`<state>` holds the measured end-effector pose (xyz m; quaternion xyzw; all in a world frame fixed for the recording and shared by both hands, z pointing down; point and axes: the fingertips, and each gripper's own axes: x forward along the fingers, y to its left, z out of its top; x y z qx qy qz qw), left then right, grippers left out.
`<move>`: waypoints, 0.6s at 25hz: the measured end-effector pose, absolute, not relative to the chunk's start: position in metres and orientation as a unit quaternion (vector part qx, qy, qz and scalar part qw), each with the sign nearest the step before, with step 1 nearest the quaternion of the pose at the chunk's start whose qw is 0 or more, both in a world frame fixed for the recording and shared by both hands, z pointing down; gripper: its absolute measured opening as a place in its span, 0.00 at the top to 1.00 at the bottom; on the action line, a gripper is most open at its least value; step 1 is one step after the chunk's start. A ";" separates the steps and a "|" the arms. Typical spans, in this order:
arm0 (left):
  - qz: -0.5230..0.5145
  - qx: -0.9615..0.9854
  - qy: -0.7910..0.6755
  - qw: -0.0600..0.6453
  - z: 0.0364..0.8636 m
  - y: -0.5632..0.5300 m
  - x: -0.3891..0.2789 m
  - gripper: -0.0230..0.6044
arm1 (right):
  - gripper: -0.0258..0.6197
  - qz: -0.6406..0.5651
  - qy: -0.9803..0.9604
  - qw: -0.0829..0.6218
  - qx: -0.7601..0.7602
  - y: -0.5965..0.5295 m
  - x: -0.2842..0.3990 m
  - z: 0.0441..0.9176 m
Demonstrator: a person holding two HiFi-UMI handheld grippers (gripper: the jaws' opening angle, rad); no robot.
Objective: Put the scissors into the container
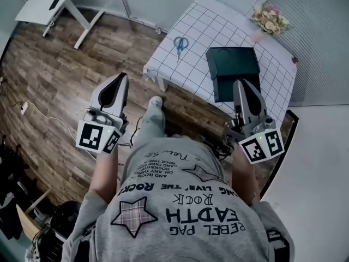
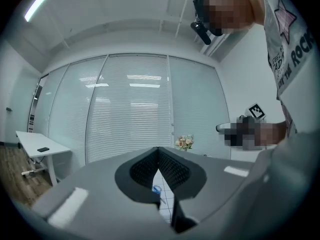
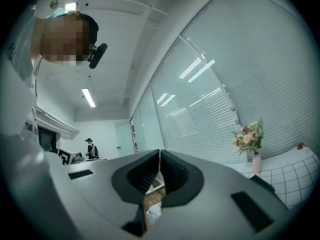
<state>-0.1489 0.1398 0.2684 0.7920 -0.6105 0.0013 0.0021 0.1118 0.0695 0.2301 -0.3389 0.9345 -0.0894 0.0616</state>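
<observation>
While both grippers hang level and short of the table, no part of the task is yet in hand. Your left gripper [image 1: 120, 78] has its fingers [image 2: 172, 171] closed tip to tip, with nothing between them. Your right gripper [image 1: 243, 84] likewise shows its fingers pressed together and empty.

The blue-handled metal scissors [image 1: 180, 43] lie flat on the white grid-patterned table [image 1: 218, 26], towards its left side. Their blades appear to point back at you. They are well apart from the dark green rectangular container [image 1: 233, 63], which sits to their right near the table's front edge. A small bunch of pink and cream flowers [image 1: 269, 18] stands at the far corner, clear of both.

Recommendations for the approach and pick:
- Use the left gripper, which is on the scissors' side.
- Spread its fingers before you reach the table, not above the scissors.
- Tip the gripper downward and straddle the scissors just below the handle loops, near the pivot. A grip there should stop the blades swinging.
- The scissors are thin and lie on cloth, so expect the fingers to catch fabric. Close slowly and lift a little to confirm the cloth stays down.
- Keep the right gripper clear of the container's opening, and release low inside it.
</observation>
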 end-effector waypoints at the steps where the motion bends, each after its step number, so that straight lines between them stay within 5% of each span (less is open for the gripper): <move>1: 0.001 0.795 -0.607 -0.002 0.266 0.129 -0.154 0.95 | 0.94 -0.089 0.933 0.062 -0.342 0.061 0.107 0.230; 15: 0.003 0.834 -0.552 0.007 0.268 -0.009 -0.226 0.95 | 0.94 -0.105 0.916 0.061 -0.381 -0.042 0.022 0.238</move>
